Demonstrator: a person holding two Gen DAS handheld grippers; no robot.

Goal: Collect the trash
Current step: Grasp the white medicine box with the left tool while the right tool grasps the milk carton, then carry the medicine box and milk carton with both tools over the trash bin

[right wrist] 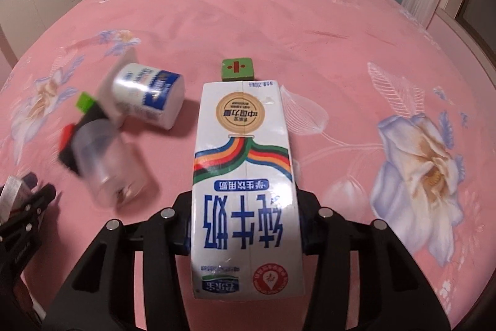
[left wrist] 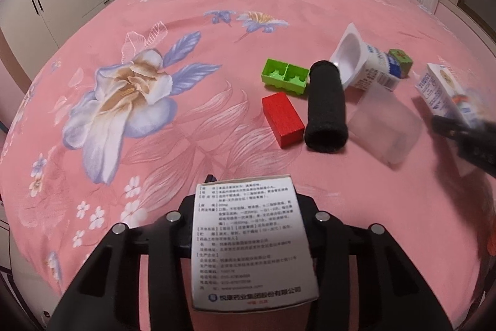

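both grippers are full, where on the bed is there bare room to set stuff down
The bed is bare left of the red block and beyond the green brick toward the headboard. In the right view, it is bare right of the milk carton. Crowded: yogurt cup, black roll, clear cup.

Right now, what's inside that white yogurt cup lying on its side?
The yogurt cup looks empty: only bare white walls show. Its lower inside is hidden behind the black roll.

two cartons [right wrist: 245, 176], three blocks [left wrist: 281, 118], two cups [left wrist: 359, 64]
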